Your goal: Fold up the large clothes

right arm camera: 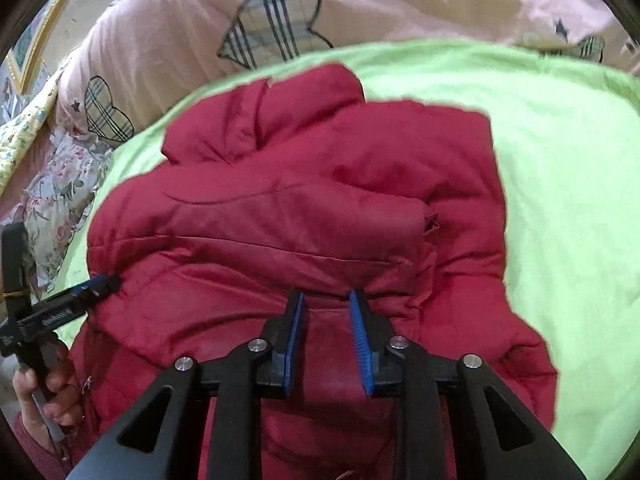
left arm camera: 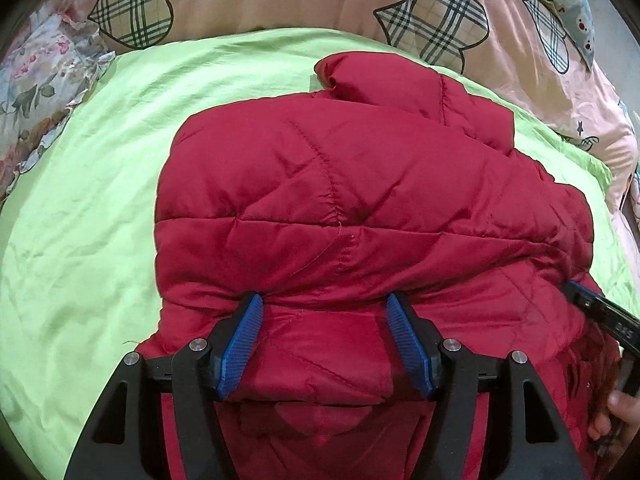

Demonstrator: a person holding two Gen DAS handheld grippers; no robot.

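A red quilted jacket (left arm camera: pixel 360 184) (right arm camera: pixel 260 216) lies folded into a bulky bundle on a lime-green sheet (left arm camera: pixel 80 200) (right arm camera: pixel 560 160). My left gripper (left arm camera: pixel 323 298) is open wide, its blue-padded tips resting against the near fold on the jacket's left side, with fabric lying loose between the jaws. My right gripper (right arm camera: pixel 327 295) is open by a narrow gap on the right side, tips at the same fold, and the pads are not pressing on the cloth. Each wrist view shows the other tool's fingers (left arm camera: pixel 592 308) (right arm camera: pixel 96 283) at the jacket's side, with a person's hand (right arm camera: pixel 40 384) on the handle.
A pink duvet with plaid hearts (left arm camera: pixel 280 0) (right arm camera: pixel 180 20) is bunched along the far side of the bed. A floral pillow (left arm camera: pixel 36 80) (right arm camera: pixel 60 188) lies at the left. Open green sheet surrounds the jacket on the left and right.
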